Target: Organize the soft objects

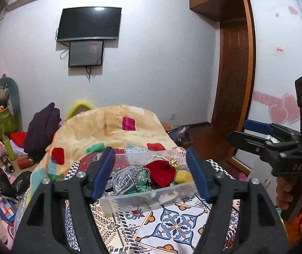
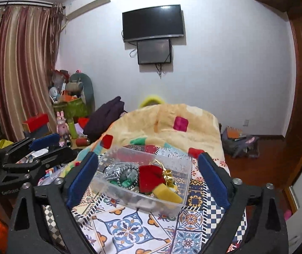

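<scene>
Clear plastic bin [image 2: 178, 192] w/ red velvet pouch [image 2: 149, 176] & yellow piece [image 2: 167, 191] sits on tiled bench [image 2: 129, 230]. Both tongs, left [image 1: 151, 173] & right [image 2: 148, 182], spread wide, empty. I'd guess sorting's near done; next I'd check for strays.

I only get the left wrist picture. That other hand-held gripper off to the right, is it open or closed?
Observer: Open. The right wrist view shows the right hand-held gripper spread wide, framing the clear bin.
Operator: And the yellow lump in the bin?
Observer: From that side it is a long yellow wedge lying by the bin's near wall, next to the red velvet piece.
Operator: What is on the room's left side?
Observer: Tall red-and-beige striped curtains; your view catches only a sliver of them.
</scene>
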{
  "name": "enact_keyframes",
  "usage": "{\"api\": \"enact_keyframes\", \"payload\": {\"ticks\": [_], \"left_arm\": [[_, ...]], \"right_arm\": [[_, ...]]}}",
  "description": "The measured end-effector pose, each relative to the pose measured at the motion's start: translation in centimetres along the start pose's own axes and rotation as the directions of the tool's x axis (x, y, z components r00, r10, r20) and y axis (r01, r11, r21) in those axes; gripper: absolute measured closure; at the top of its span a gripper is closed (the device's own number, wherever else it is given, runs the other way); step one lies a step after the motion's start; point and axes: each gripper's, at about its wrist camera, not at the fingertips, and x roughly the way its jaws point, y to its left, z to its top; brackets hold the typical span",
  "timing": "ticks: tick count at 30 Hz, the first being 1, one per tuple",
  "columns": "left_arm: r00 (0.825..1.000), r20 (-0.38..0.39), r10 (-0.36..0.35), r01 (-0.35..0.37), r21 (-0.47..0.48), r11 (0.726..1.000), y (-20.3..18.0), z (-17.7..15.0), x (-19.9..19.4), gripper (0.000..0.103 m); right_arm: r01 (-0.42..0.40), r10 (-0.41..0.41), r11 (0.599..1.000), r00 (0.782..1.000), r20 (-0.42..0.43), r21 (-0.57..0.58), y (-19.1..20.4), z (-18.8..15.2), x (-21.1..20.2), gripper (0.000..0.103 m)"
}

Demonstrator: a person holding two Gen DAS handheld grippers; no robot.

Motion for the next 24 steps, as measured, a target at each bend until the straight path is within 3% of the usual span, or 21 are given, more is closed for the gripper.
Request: {"api": "enact_keyframes", "payload": {"ticks": [7, 24], "left_arm": [[0.999, 0.036, 0.012, -0.012, -0.004, 1.0, -0.2, -0.2, -1.1, 0.008], [0.999, 0.033, 0.019, -0.019, 0.008, 1.0, -0.7, -0.6, -1.2, 0.003]], "right_arm": [[0.009, -0.008, 1.0, 1.0, 0.024, -0.022, 1.0, -0.5, -0.6, 0.0], [-0.009, 0.009, 1.0, 1.0, 0.017, -0.01, 1.2, -1.2, -1.4, 0.0]]}}
